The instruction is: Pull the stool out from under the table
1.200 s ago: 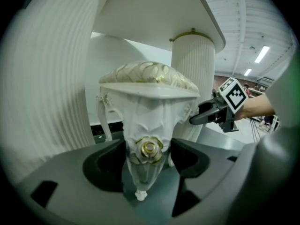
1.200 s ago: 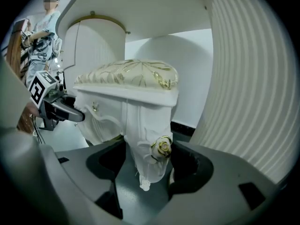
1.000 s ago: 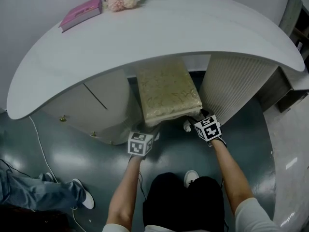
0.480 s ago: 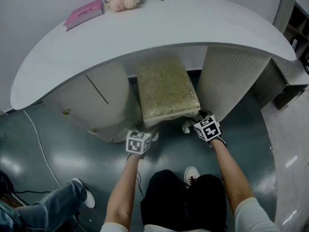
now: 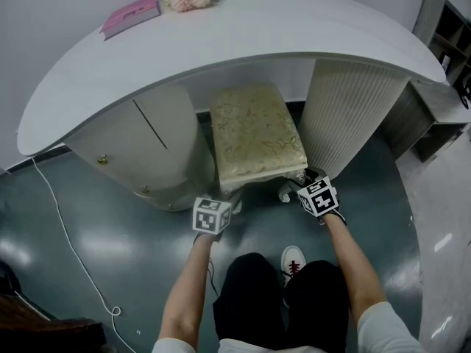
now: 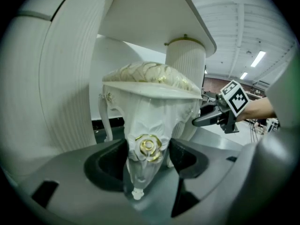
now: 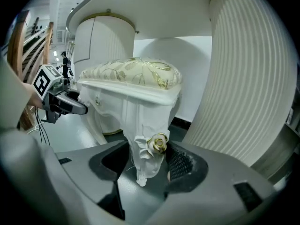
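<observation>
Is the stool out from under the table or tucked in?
Partly in: the stool sits between pedestals of the table, far end at its top's edge, near end out.

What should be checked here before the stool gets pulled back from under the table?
1. Left gripper on a front leg: ok, jaws closed against it at the rose carving.
2. Right gripper on the other front leg: ok, same hold.
3. Stool clear of ribbed column and cabinet: ok, gaps on both sides.
4. Pull path: cannot tell; the person's shoe lies in line behind the stool.
5. Seat out from under tabletop: not ok, far end beneath it.
</observation>
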Available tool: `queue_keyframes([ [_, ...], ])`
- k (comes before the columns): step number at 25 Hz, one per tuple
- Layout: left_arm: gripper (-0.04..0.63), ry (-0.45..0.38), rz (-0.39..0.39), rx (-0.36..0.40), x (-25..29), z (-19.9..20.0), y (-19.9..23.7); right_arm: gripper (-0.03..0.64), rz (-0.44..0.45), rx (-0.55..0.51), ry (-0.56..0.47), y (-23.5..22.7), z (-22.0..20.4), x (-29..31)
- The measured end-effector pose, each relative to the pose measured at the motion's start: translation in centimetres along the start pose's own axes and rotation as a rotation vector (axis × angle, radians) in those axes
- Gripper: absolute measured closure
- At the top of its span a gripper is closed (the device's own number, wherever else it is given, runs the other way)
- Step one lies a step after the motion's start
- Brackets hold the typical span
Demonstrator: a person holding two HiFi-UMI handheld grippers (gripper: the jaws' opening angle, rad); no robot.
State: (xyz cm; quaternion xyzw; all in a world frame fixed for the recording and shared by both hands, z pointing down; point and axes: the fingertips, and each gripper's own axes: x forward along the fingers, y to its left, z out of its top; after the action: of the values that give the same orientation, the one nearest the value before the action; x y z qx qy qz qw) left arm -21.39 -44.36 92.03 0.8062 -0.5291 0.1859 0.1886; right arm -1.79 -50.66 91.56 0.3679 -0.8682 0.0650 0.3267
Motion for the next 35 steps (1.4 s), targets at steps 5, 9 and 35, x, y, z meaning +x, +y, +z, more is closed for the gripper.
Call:
queue_keyframes([
  [5, 0.307, -0.013, -0.001, -0.001, -1.0, -0.5, -0.7, 0.357, 0.004, -0.002, 0.032, 0.7, -0.7, -0.8],
  [9, 0.307, -0.006, -0.018, 0.002, -1.4, -0.9, -1.2, 0.360, -0.008, 0.001, 0.018, 1.2, -1.3, -1.6],
  [35, 0.308, -0.025, -0.054, 0.027, -4.2, -2.9, -3.6, 0.391, 0.062, -0.026, -0.023, 4.1, -4.2, -5.8],
])
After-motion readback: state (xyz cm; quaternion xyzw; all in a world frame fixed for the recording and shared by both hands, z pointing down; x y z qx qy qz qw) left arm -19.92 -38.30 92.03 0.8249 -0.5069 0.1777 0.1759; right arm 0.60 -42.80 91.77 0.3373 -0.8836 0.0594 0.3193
